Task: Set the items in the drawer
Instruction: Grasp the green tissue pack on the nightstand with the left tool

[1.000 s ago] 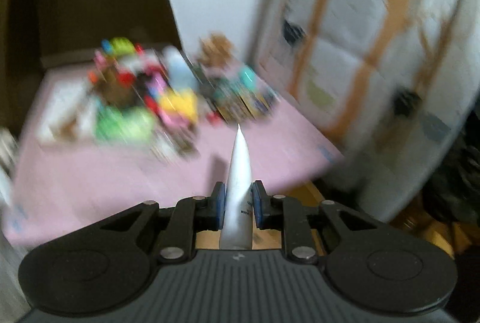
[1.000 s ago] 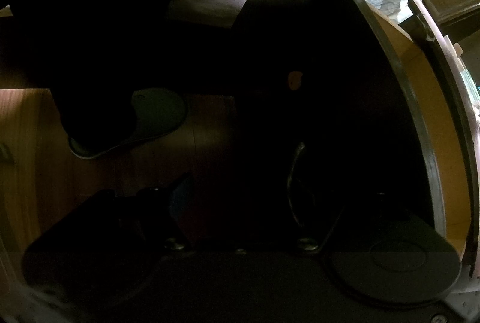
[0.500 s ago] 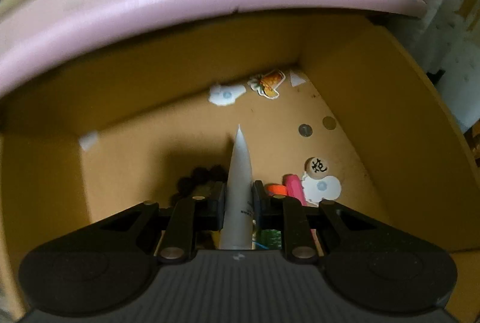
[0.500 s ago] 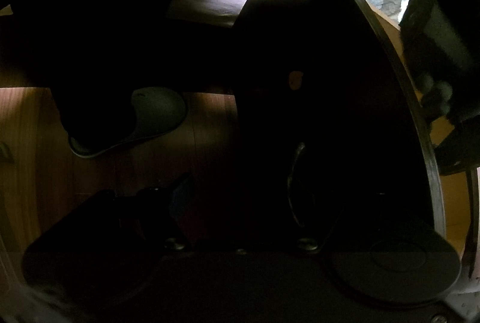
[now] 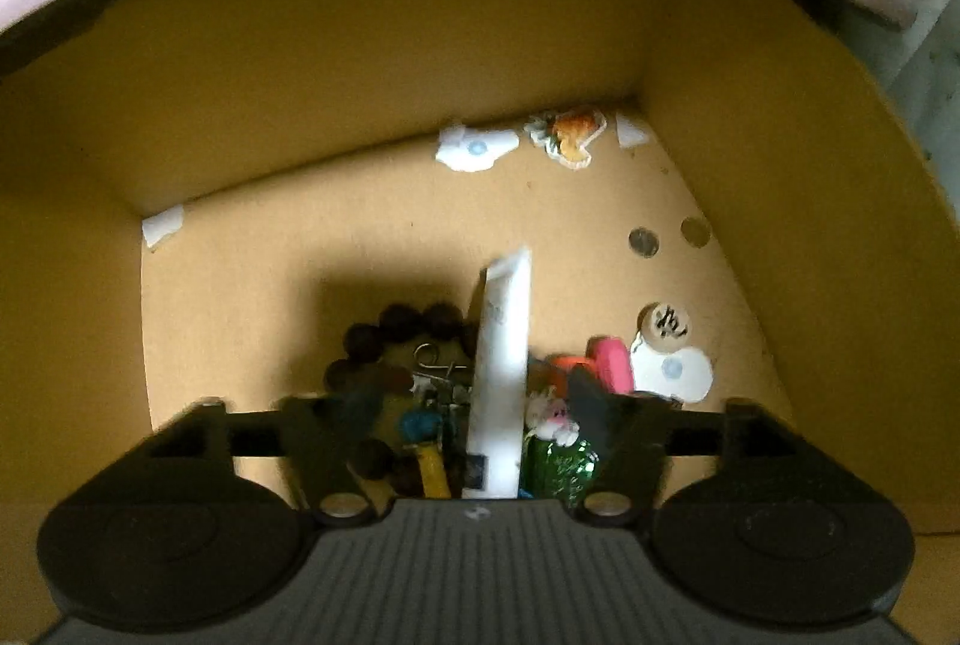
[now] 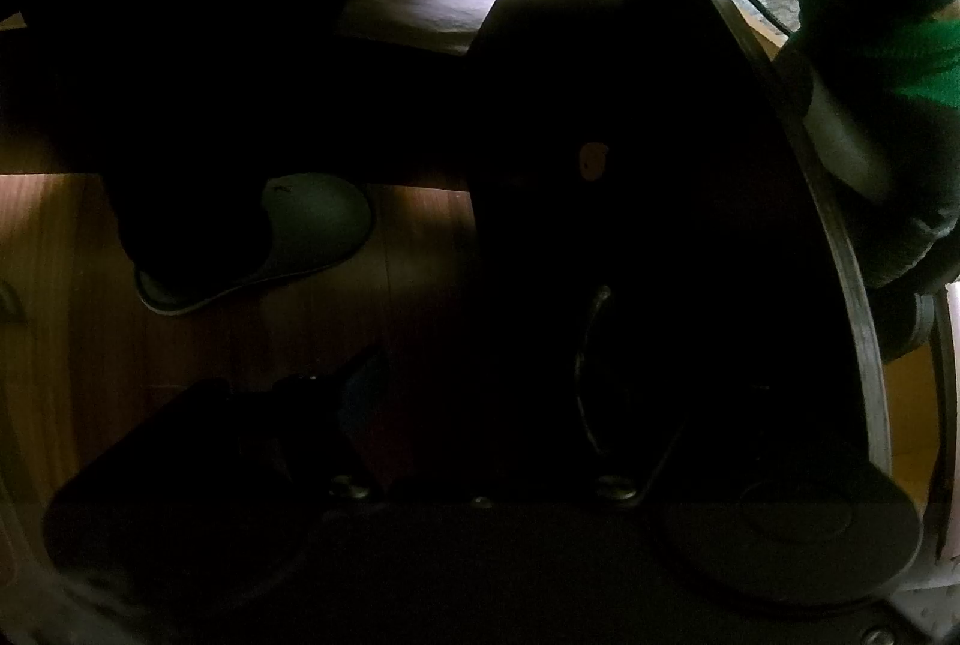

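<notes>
Left gripper [image 5: 480,423] points down into the drawer [image 5: 750,165], its jaws spread wide apart with the fingers [image 5: 336,429] blurred. Between them stands a white tube [image 5: 501,375], touching neither finger as far as the blur allows, its flat crimped end toward the drawer's back wall and its lower end hidden behind the gripper body. Whether the tube rests on the pile below or is in the air cannot be told.

Left of the tube lies a ring of dark beads [image 5: 384,339] with a metal clip [image 5: 435,360] inside it, and nearer the gripper a blue-and-yellow piece [image 5: 426,441]. Right of the tube are a green glittery item [image 5: 561,465], a pink eraser [image 5: 612,363] and a wooden disc [image 5: 669,327] marked with a character, sitting on a white sticker [image 5: 678,375]. Two coins [image 5: 643,243] lie farther right; stickers [image 5: 567,132] sit along the back edge.

Right gripper [image 6: 480,405] is in deep shadow by a curved metal handle [image 6: 591,375]; its jaws cannot be made out. Beyond it a slipper [image 6: 288,237] rests on a wood floor [image 6: 48,285].
</notes>
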`<act>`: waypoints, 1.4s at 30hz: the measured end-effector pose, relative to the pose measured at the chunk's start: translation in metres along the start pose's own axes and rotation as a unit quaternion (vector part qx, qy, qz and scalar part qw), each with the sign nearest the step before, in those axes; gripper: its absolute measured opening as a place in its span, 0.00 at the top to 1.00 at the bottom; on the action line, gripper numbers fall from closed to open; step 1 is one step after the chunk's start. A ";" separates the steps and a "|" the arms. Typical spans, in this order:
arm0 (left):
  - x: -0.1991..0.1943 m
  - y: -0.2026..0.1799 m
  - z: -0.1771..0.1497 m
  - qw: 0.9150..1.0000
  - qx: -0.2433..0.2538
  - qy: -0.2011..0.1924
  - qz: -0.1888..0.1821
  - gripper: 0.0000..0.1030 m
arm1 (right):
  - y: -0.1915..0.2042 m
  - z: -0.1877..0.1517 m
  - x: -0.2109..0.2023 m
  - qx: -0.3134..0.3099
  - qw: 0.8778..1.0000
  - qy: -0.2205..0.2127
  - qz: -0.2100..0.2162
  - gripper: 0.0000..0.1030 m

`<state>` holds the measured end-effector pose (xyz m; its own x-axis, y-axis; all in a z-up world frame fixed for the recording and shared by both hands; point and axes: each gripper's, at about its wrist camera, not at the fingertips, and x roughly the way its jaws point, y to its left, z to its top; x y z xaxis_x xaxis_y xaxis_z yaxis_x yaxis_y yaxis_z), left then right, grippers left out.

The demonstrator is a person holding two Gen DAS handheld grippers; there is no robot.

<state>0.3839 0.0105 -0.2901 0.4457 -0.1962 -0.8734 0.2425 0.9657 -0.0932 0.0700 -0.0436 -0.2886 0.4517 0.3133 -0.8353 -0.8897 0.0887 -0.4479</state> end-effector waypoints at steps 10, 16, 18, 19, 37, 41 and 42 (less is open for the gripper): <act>-0.033 -0.001 0.004 0.999 -0.012 -0.035 -0.011 0.34 | 0.001 0.000 0.002 0.001 1.000 0.001 -0.002 0.28; -0.079 -0.007 0.000 0.997 -0.015 -0.066 -0.033 0.34 | 0.002 -0.001 0.003 -0.002 1.000 0.000 -0.003 0.28; -0.098 -0.009 -0.002 0.996 -0.018 -0.080 -0.040 0.34 | 0.002 -0.001 0.003 -0.002 1.000 -0.001 -0.003 0.28; -0.107 -0.010 -0.001 0.995 -0.018 -0.088 -0.038 0.34 | 0.002 -0.002 0.003 -0.002 1.000 -0.001 -0.003 0.28; -0.140 0.038 0.128 0.973 -0.025 -0.216 0.077 0.33 | 0.001 -0.005 0.004 -0.004 1.000 -0.008 -0.004 0.28; -0.119 0.043 0.144 0.976 0.012 -0.194 0.101 0.29 | 0.001 -0.006 0.004 -0.007 1.000 -0.011 -0.004 0.28; -0.115 0.044 0.146 0.975 0.020 -0.191 0.107 0.29 | 0.001 -0.006 0.004 -0.007 1.000 -0.011 -0.004 0.28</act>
<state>0.4691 0.0503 -0.1243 0.7768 -0.0467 -0.6281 0.1383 0.9856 0.0978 0.0713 -0.0483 -0.2947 0.4562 0.3341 -0.8248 -0.8854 0.0773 -0.4584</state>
